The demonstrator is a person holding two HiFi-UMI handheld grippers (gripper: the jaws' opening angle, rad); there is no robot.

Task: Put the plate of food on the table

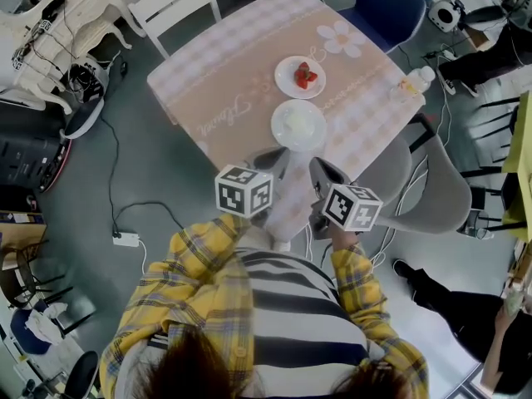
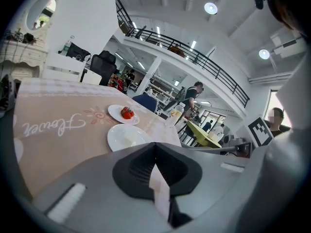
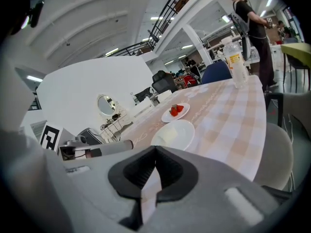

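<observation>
Two white plates rest on the table [image 1: 224, 98] with its pink checked cloth. The far plate [image 1: 300, 77] [image 2: 123, 114] [image 3: 176, 112] carries red fruit. The near plate [image 1: 298, 125] [image 2: 127, 137] [image 3: 174, 134] holds a pale piece of food. My left gripper [image 1: 270, 158] [image 2: 155, 147] hovers at the table's near edge, just short of the near plate, shut and empty. Beside it my right gripper [image 1: 322, 171] [image 3: 155, 149] is held the same way, shut with nothing in it.
A water bottle [image 1: 413, 81] [image 3: 234, 62] stands at the table's right corner. Around the table are a white chair [image 1: 179, 2], a blue chair [image 1: 391, 7] and a grey chair [image 1: 432, 181]. A person's legs [image 1: 457, 302] show at the right; a power strip [image 1: 126, 238] lies on the floor.
</observation>
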